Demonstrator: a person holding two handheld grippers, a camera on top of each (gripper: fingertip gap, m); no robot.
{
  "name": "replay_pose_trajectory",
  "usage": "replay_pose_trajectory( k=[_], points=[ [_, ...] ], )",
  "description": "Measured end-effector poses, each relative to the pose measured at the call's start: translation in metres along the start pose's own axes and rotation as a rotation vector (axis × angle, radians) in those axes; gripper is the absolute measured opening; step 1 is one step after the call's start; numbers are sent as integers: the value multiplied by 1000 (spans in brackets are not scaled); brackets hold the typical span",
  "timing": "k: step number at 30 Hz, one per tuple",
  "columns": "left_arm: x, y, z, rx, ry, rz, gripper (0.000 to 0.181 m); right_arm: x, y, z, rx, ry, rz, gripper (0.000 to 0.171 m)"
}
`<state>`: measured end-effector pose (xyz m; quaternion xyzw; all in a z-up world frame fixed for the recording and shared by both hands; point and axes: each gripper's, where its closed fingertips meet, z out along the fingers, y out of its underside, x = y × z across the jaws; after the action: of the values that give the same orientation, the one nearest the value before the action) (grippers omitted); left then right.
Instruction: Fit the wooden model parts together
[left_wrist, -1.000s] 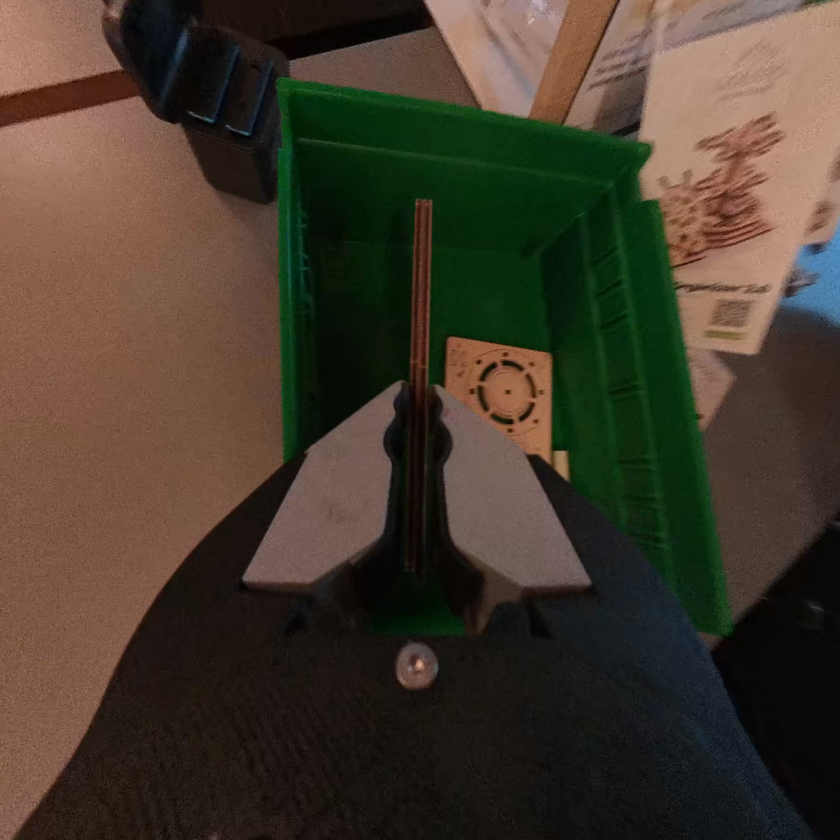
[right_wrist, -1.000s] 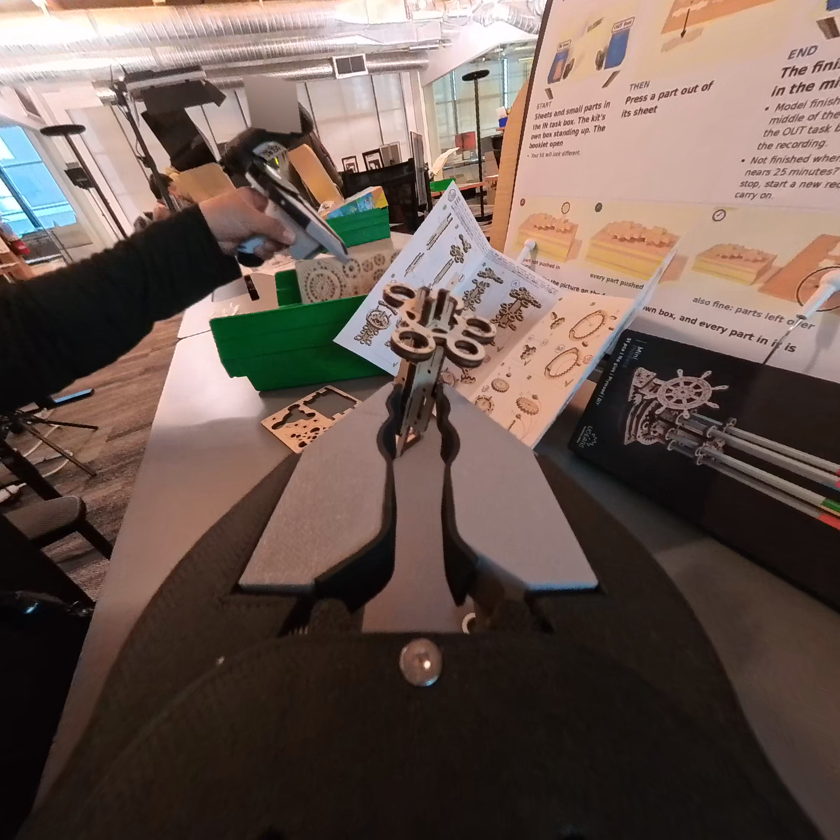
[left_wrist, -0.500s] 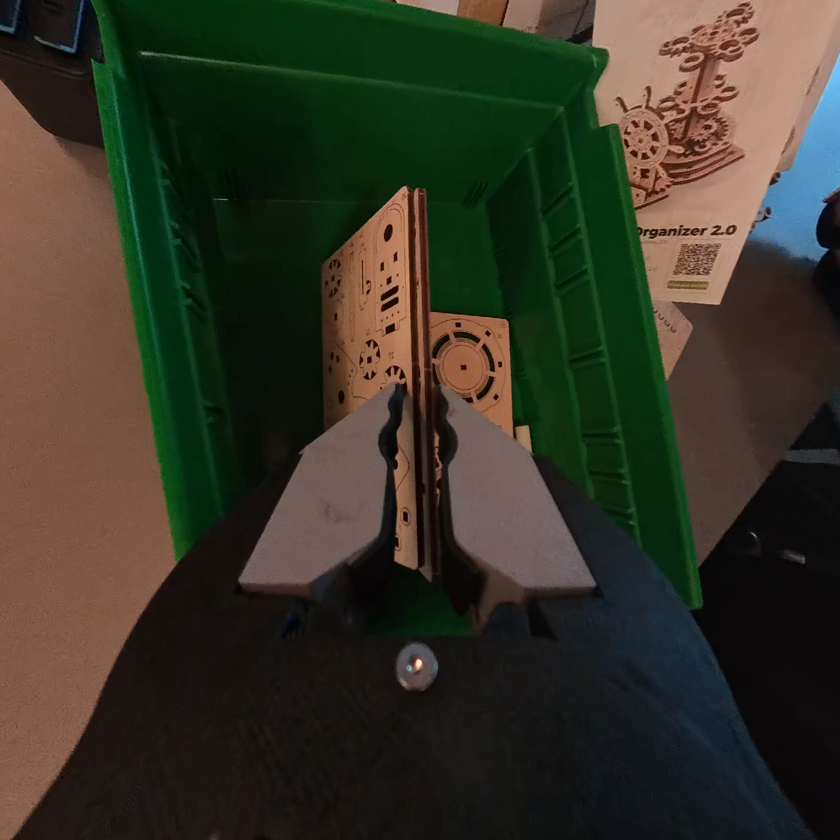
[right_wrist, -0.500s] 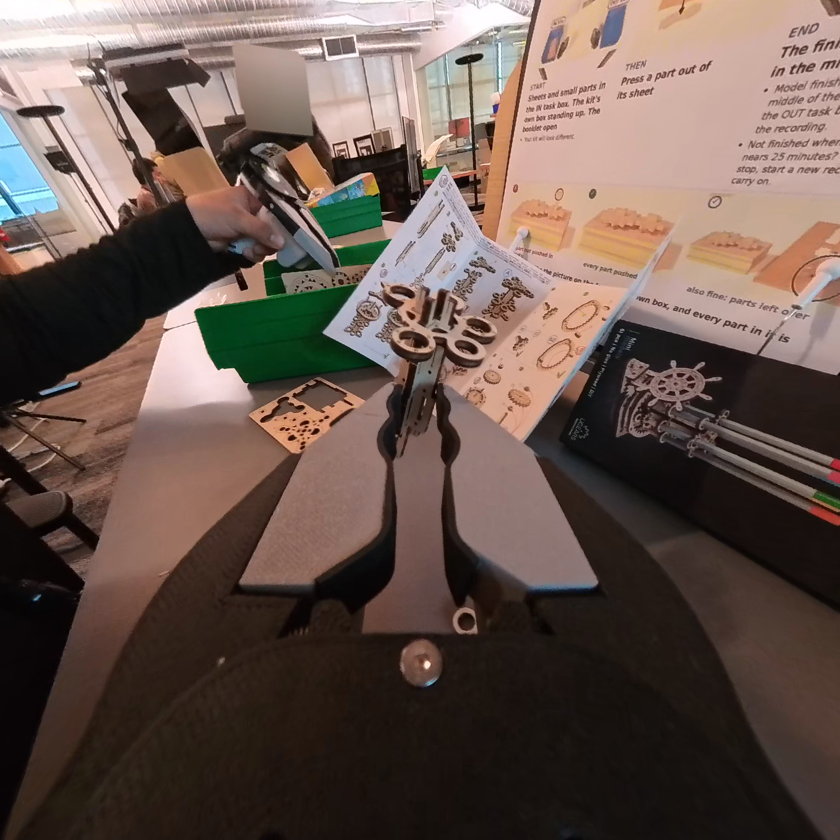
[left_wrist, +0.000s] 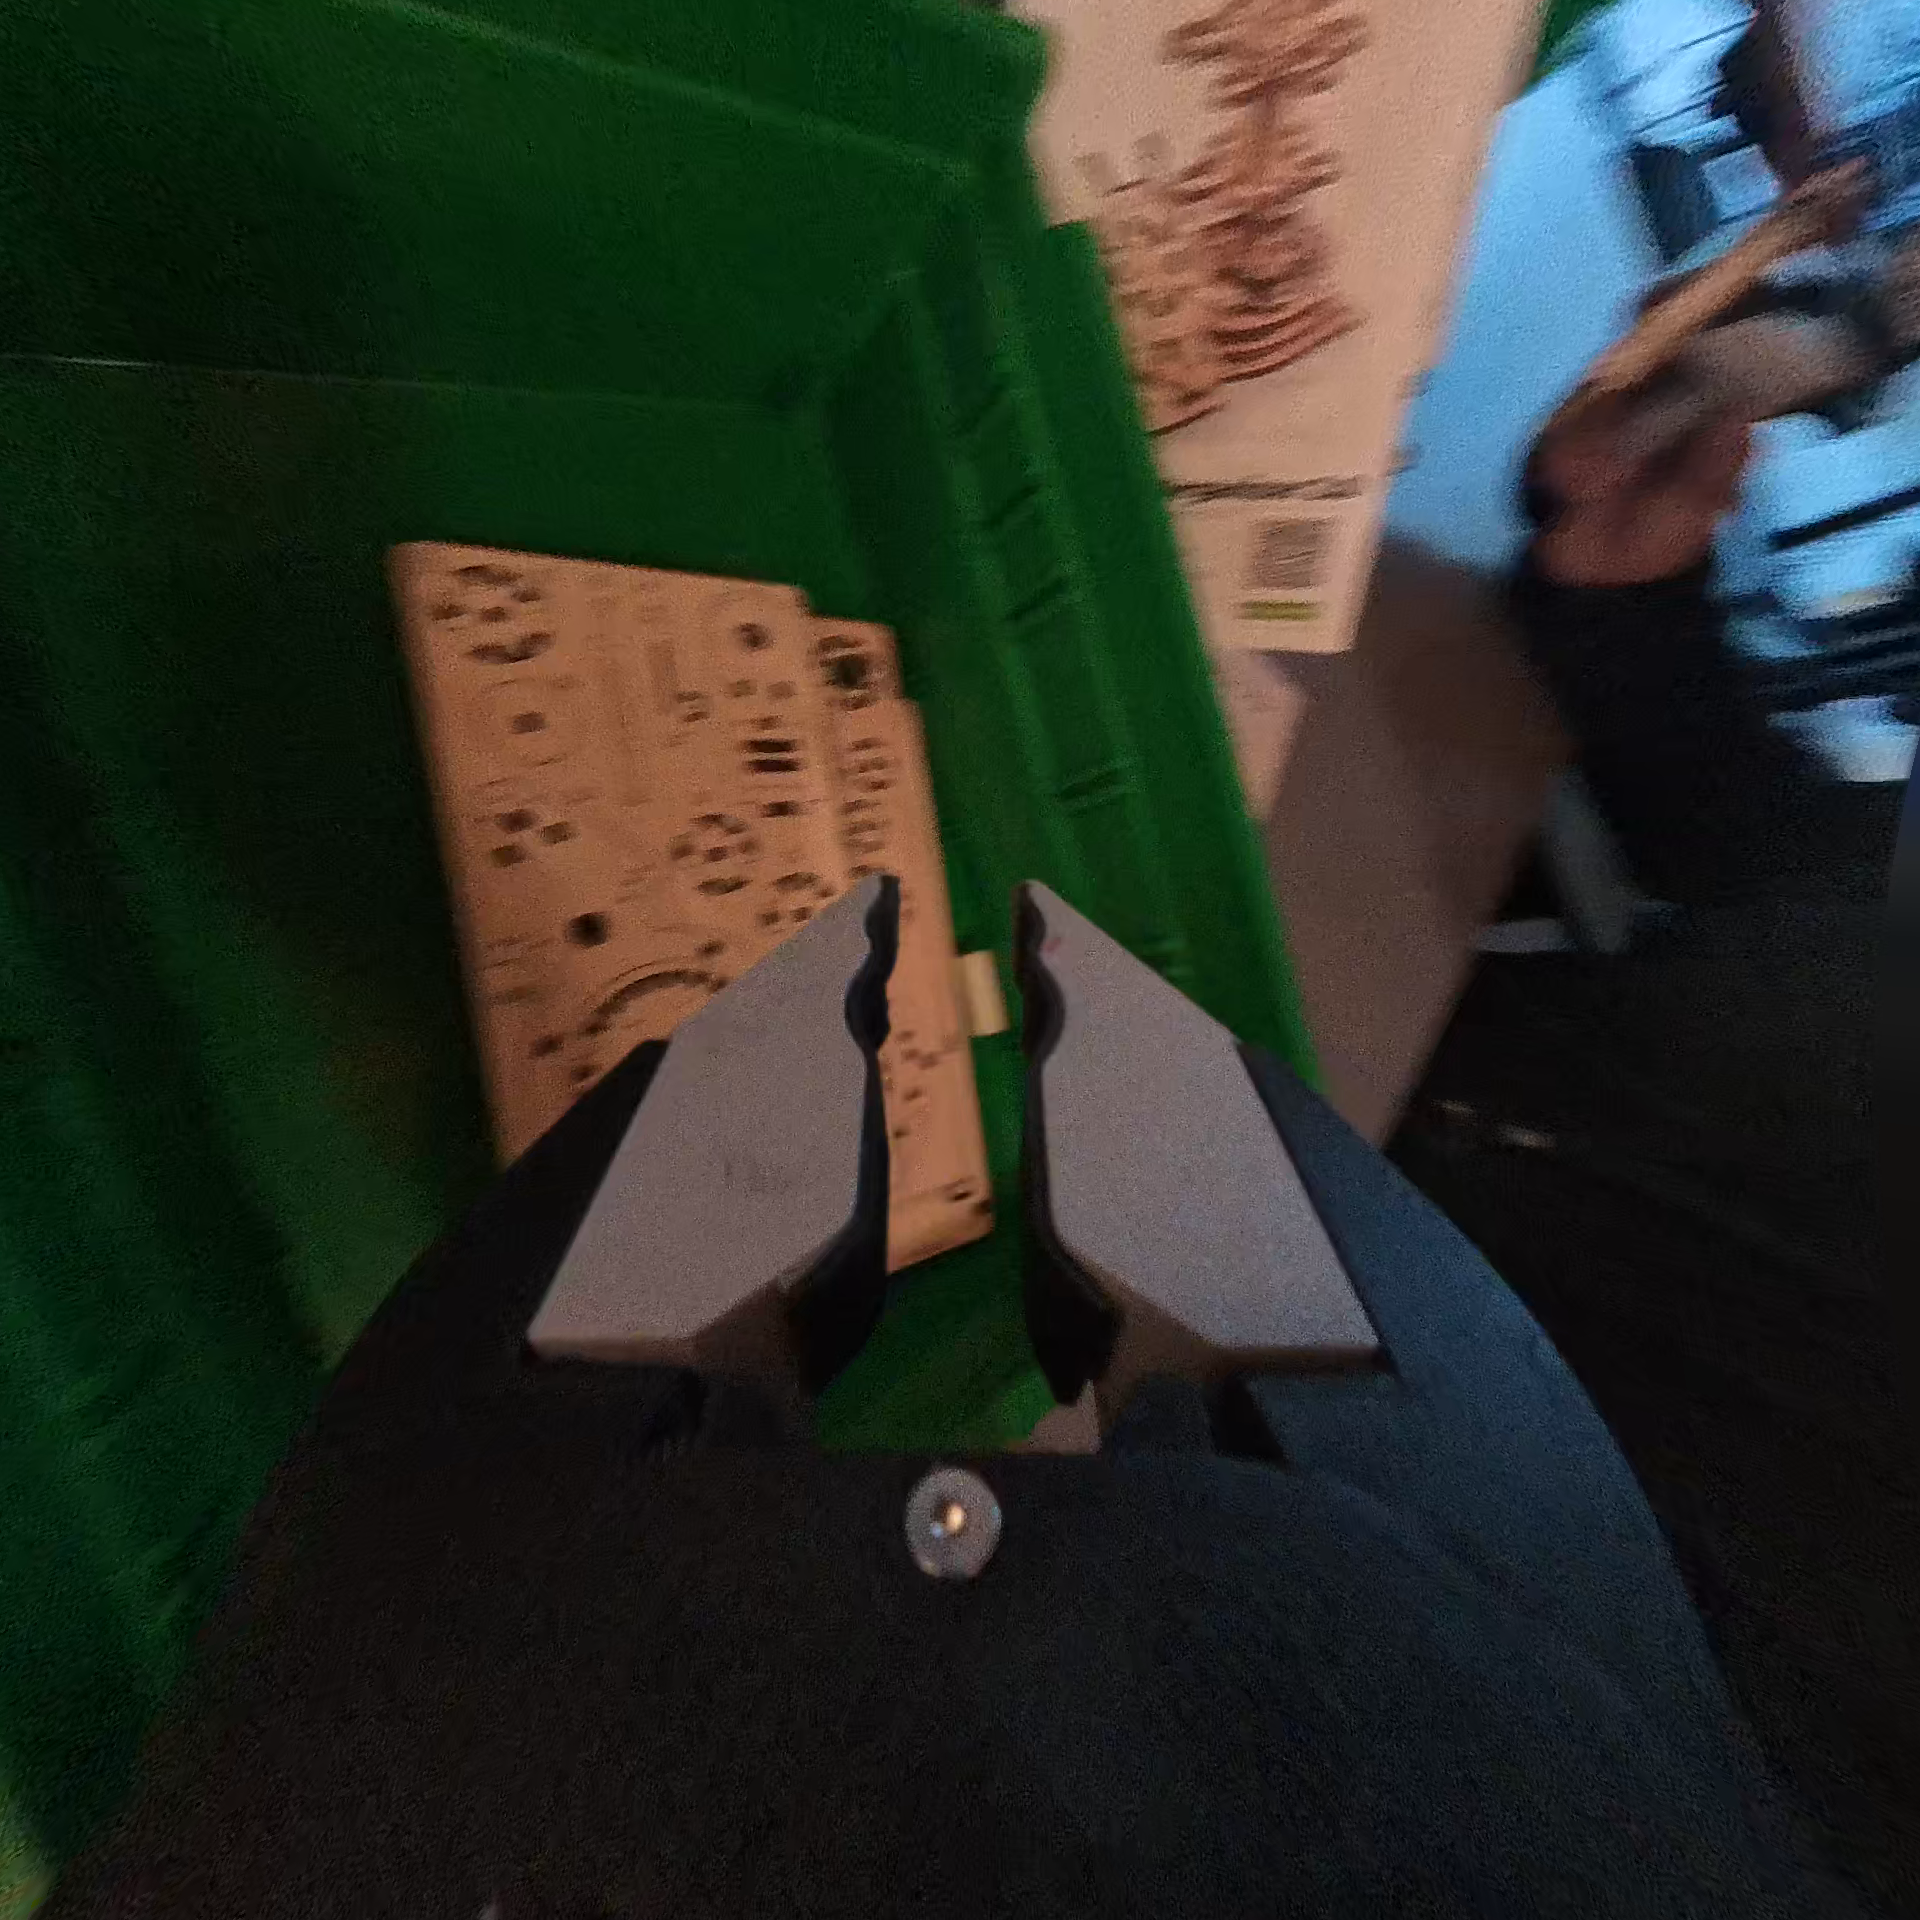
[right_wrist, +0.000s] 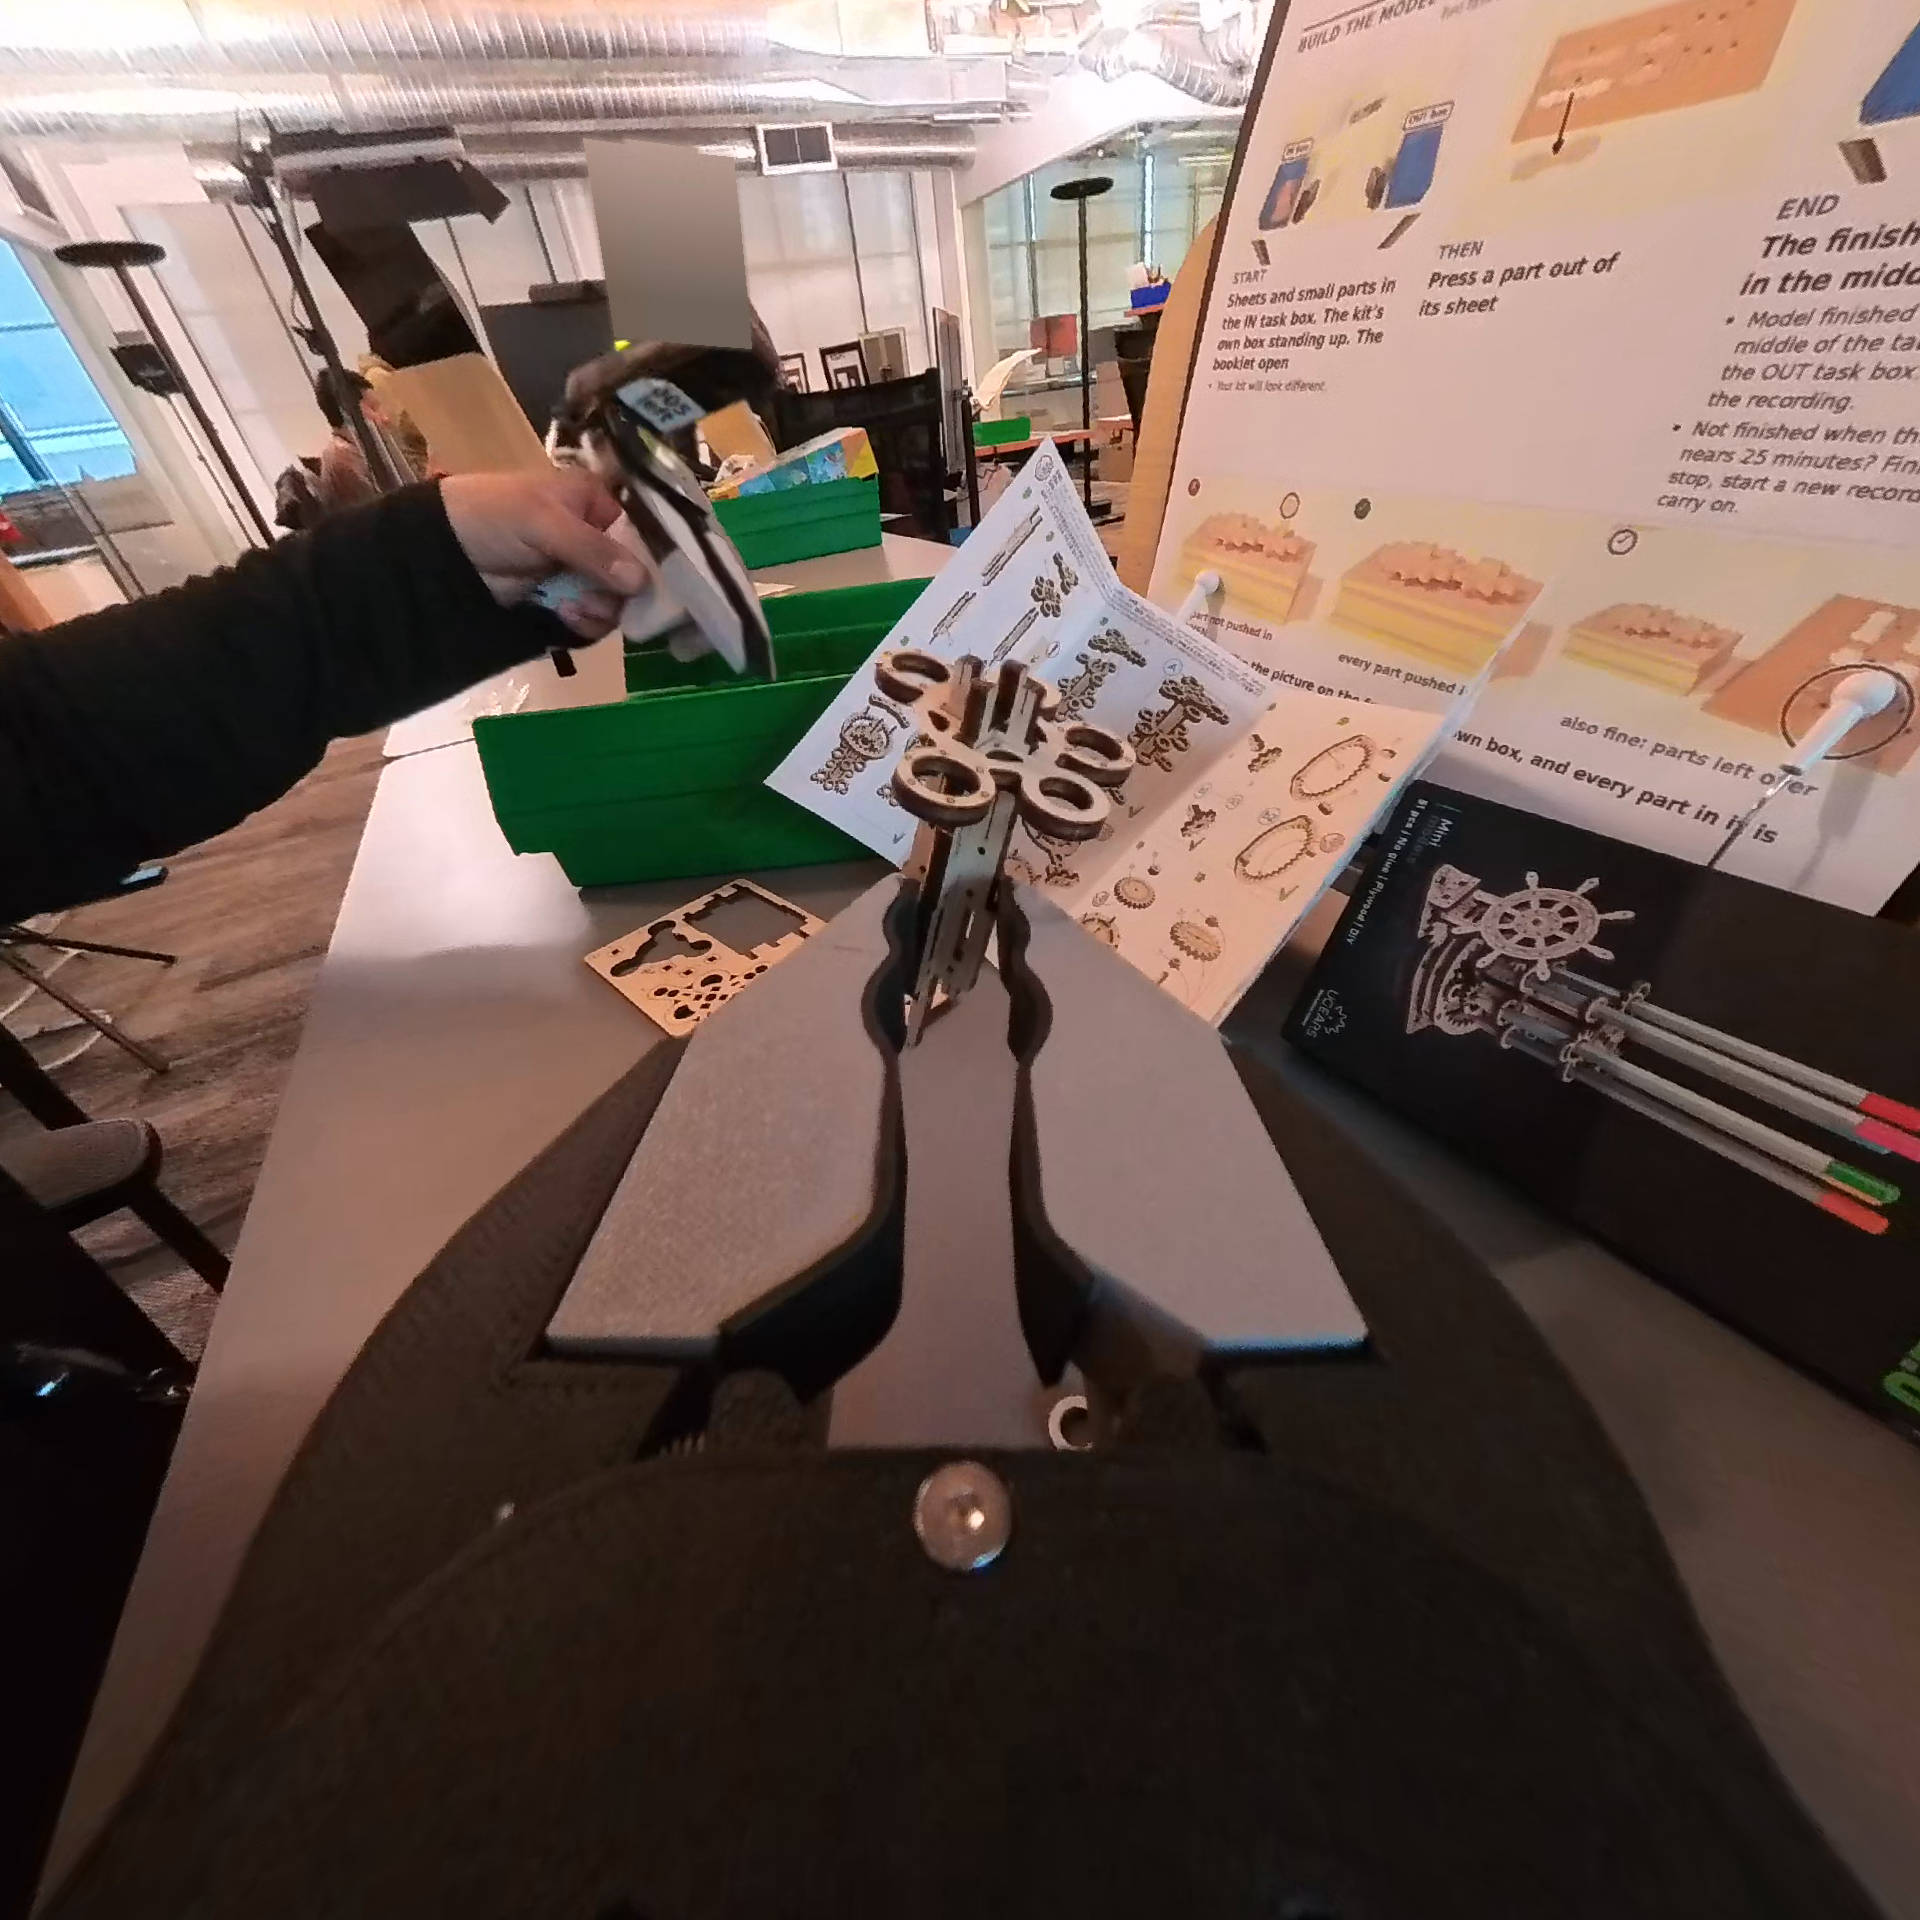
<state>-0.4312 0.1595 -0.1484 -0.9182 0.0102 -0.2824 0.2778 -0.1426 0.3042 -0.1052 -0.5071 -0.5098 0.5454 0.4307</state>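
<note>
Two grippers — left gripper (left_wrist: 948, 904) empty, agape | right gripper (right_wrist: 951, 914) clamps wooden model (right_wrist: 987, 790)

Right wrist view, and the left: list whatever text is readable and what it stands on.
I don't quote writing; here is what bears it.
White instruction board: headings and paragraphs, legible.
Open booklet: print too small.
Black kit box: brand and side lettering, legible.
Tag on the left hand-held gripper: too blurred.
White printed sheet, left wrist view: blurred.
Wooden model in right hand-held gripper: none seen.
</note>
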Motion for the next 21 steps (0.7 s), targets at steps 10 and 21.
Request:
replay_pose_trajectory(
  k=[10, 21],
  points=[
    [-39, 22, 7, -64, -319, 22, 60, 1, 2, 1, -9, 3, 3, 12],
    [-79, 42, 22, -234, -549, 91, 68, 5, 6, 2, -20, 10, 16, 11]
  ],
)
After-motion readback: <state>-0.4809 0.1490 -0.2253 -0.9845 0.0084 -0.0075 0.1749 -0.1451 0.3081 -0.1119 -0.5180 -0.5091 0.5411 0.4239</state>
